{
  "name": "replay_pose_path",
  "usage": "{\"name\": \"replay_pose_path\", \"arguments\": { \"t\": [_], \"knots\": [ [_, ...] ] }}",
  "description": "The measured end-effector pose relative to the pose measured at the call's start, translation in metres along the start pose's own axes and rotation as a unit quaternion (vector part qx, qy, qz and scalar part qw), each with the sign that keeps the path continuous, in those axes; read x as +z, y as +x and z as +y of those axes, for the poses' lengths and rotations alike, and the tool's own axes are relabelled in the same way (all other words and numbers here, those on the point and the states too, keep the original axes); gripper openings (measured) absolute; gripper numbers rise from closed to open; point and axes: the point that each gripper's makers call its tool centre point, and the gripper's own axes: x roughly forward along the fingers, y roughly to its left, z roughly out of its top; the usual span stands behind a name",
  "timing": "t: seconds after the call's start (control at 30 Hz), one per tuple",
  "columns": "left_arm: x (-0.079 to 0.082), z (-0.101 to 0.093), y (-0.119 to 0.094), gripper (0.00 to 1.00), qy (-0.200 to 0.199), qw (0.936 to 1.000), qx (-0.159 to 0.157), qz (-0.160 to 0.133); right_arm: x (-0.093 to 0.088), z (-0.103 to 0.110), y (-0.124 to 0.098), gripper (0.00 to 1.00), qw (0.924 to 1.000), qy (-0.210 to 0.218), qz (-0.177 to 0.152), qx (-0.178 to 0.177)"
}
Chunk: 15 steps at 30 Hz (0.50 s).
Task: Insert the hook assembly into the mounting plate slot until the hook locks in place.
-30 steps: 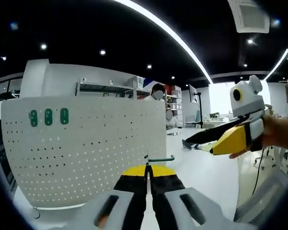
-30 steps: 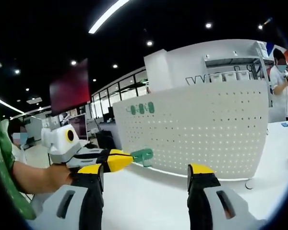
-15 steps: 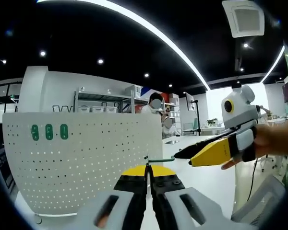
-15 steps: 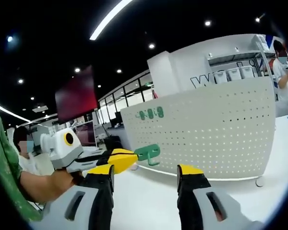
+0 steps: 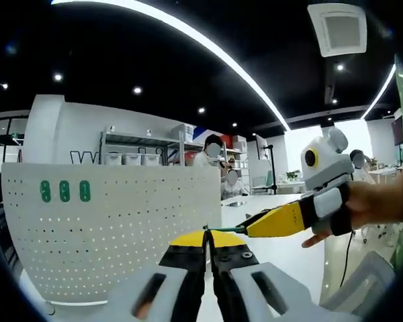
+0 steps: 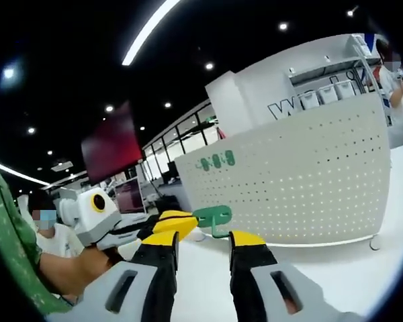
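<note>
My left gripper (image 5: 207,235) is shut on a thin green hook (image 5: 223,229), seen edge-on and poking out to the right. The white perforated mounting plate (image 5: 114,228) stands upright behind it on the left, with three green hooks (image 5: 65,190) in its upper rows. In the right gripper view the held green hook (image 6: 213,216) sits just above my right gripper (image 6: 203,240), whose jaws stand open with a narrow gap. The left gripper (image 6: 180,223) enters there from the left. The plate (image 6: 302,174) fills the right half, with its three hooks (image 6: 217,161).
A person's hand (image 5: 352,208) holds the right gripper (image 5: 247,229), whose yellow tip reaches the hook's free end. A white tabletop (image 6: 336,261) runs under the plate. People stand by shelves (image 5: 141,157) behind the plate. A masked person (image 6: 50,231) sits at far left.
The right gripper has moved in toward the left gripper until its tip meets the hook. Its jaws have narrowed from a wide gap to a small one. The left gripper keeps its grip.
</note>
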Motion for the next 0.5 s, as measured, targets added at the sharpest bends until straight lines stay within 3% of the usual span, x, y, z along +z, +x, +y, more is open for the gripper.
{"name": "replay_pose_path", "arguments": {
  "t": [0.5],
  "knots": [
    [0.0011,-0.0078,0.0008,0.01,0.005,0.9999,-0.009,-0.004,0.0024,-0.0027,-0.0018,0.18,0.9988,0.046,-0.016,0.005]
  ]
}}
